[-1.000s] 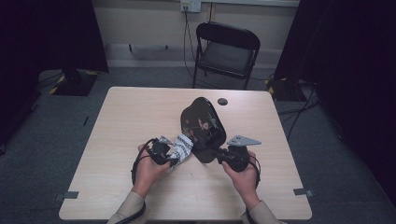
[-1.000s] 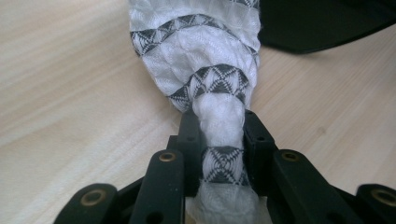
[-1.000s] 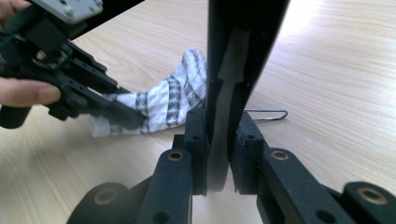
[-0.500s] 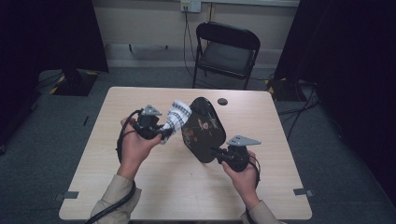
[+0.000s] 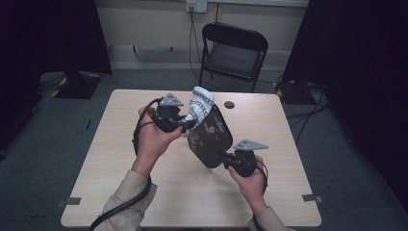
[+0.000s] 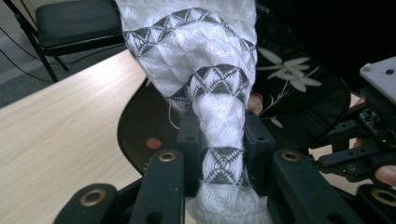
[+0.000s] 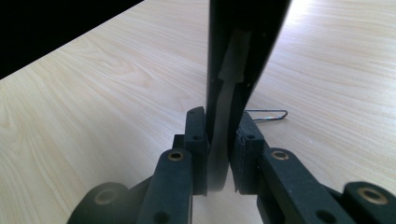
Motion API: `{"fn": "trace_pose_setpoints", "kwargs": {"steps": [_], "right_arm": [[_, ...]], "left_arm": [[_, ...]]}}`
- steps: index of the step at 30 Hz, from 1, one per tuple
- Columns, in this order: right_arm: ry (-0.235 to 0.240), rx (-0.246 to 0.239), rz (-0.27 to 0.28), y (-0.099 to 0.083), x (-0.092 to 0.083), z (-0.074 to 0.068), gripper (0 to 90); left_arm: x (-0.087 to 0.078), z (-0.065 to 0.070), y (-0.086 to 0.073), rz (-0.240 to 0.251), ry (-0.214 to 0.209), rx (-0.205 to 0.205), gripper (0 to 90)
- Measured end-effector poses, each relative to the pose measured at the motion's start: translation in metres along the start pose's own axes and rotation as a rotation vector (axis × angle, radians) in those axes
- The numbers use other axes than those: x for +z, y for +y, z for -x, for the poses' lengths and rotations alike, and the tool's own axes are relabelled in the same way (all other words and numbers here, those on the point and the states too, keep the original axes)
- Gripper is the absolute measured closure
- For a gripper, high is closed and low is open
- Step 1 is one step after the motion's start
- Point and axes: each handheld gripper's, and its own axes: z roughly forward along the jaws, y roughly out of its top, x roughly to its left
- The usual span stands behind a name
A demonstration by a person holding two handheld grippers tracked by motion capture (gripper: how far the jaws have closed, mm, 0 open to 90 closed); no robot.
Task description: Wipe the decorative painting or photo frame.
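The left gripper [image 5: 185, 126] is clenched on a white cloth [image 5: 199, 107], and it has risen since a second ago, when it sat low near the table [image 5: 120, 159]; it now presses the cloth against the upper edge of a black tray [image 5: 209, 139]. The right gripper [image 5: 222, 159] has kept its place, pinching the tray's lower edge and holding the tray tilted above the tabletop.

The left gripper view brings out the cloth's quilted weave with grey triangle-patterned bands [image 6: 219, 121], bunched between the jaws, and pale leaves painted on the glossy tray [image 6: 289, 74]. The right gripper view shows the tray edge-on [image 7: 233, 70], thin and dark, with a wire paper clip [image 7: 267, 115] lying on the pale woodgrain table behind it. The high view shows a small dark disc [image 5: 229, 104] near the far edge and a black folding chair [image 5: 233, 50] beyond.
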Motion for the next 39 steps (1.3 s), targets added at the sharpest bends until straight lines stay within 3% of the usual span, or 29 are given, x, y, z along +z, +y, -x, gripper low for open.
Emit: {"fn": "trace_pose_setpoints", "kwargs": {"steps": [13,29,39], "right_arm": [[-0.002,0.001,-0.002,0.001,0.0,0.0,79.1],[0.0,0.001,-0.003,0.001,0.0,0.0,79.1],[0.0,0.001,-0.003,0.001,0.0,0.0,79.1]], "left_arm": [[0.023,-0.008,-0.05,-0.109,-0.002,-0.038,73.4],[0.055,-0.011,-0.099,-0.214,-0.006,-0.076,73.4],[0.066,-0.01,-0.126,-0.273,-0.011,-0.103,73.4]]}}
